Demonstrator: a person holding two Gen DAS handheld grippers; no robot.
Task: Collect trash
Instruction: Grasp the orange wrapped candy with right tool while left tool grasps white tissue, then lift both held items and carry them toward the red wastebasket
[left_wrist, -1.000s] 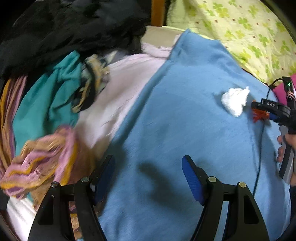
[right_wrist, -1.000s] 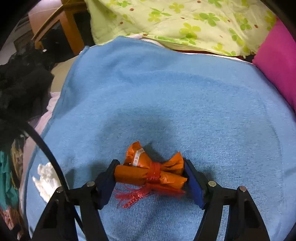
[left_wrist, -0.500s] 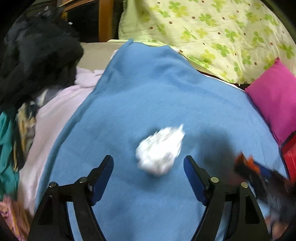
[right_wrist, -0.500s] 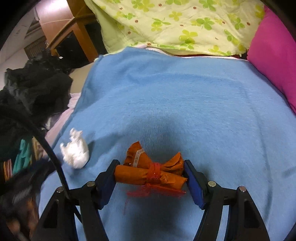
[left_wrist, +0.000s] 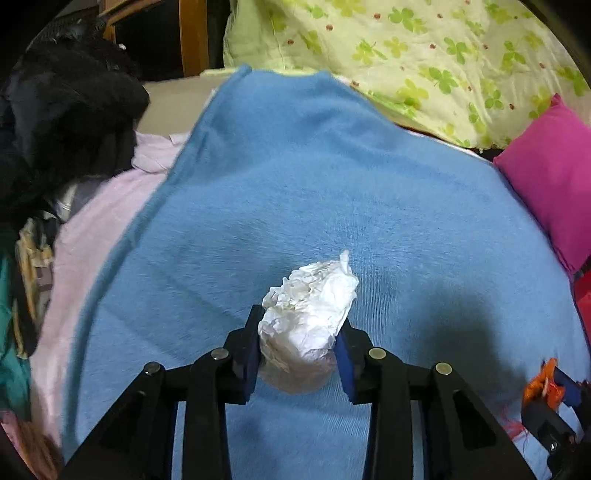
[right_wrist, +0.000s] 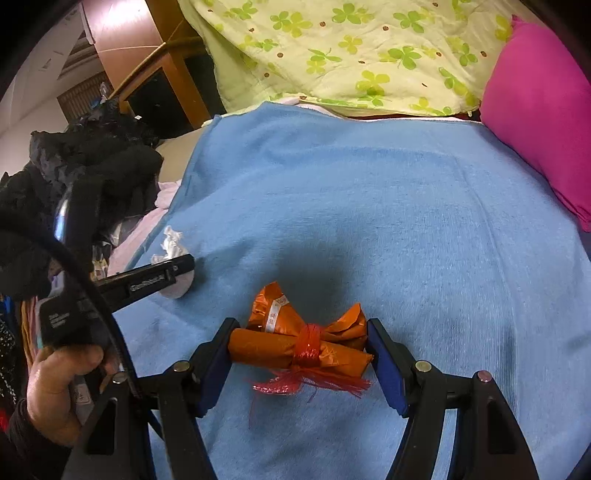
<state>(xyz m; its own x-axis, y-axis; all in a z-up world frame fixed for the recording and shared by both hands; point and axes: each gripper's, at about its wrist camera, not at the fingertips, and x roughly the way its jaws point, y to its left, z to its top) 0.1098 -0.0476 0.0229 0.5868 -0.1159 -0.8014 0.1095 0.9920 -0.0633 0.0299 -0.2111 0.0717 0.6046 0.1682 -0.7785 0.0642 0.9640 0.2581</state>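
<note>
A crumpled white tissue (left_wrist: 306, 321) lies on the blue blanket (left_wrist: 332, 192). My left gripper (left_wrist: 300, 354) is shut on the tissue, one pad pressing each side. The tissue also shows in the right wrist view (right_wrist: 171, 245), partly behind the left gripper (right_wrist: 177, 271). My right gripper (right_wrist: 301, 354) is shut on an orange wrapper bundle (right_wrist: 299, 343) tied with red string, held just above the blanket. That bundle shows at the lower right of the left wrist view (left_wrist: 543, 384).
A green clover-print quilt (left_wrist: 424, 55) lies at the back. A pink pillow (left_wrist: 550, 184) is on the right. A pile of black and coloured clothes (left_wrist: 62, 122) sits on the left over a pale pink sheet (left_wrist: 92, 229). A wooden bed frame (right_wrist: 173, 81) stands behind.
My left gripper swung right from the clothes pile to the tissue and closed on it. My right gripper kept its hold on the orange bundle and drew back slightly.
</note>
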